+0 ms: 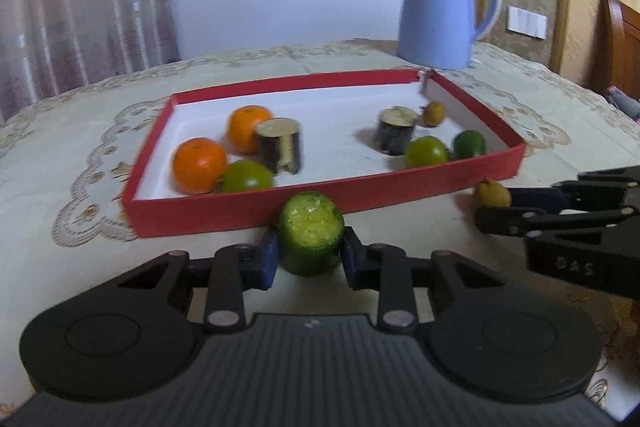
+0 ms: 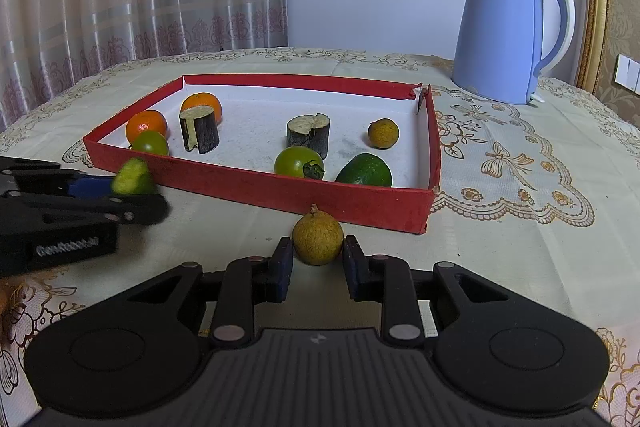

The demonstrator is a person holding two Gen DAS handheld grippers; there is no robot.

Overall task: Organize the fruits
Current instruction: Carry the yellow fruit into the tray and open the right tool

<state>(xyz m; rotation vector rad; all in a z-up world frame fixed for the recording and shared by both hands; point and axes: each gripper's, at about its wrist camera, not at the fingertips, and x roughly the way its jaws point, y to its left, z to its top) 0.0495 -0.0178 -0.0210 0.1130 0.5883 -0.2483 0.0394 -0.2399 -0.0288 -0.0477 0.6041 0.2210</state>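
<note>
My left gripper (image 1: 309,254) is shut on a green cucumber piece (image 1: 311,231), just in front of the red tray's near wall (image 1: 240,211). My right gripper (image 2: 317,254) brackets a small brown-yellow round fruit (image 2: 317,237) that rests on the cloth before the tray (image 2: 256,187); its pads stand close at both sides with small gaps. In the tray lie two oranges (image 2: 146,125), green tomatoes (image 2: 298,161), two dark eggplant pieces (image 2: 308,139), a green lime (image 2: 365,171) and another brown fruit (image 2: 383,133).
A light blue electric kettle (image 2: 504,35) stands behind the tray at the right. An embroidered cloth (image 2: 520,163) covers the table. Curtains hang at the back left. A wooden chair (image 1: 620,43) is at far right.
</note>
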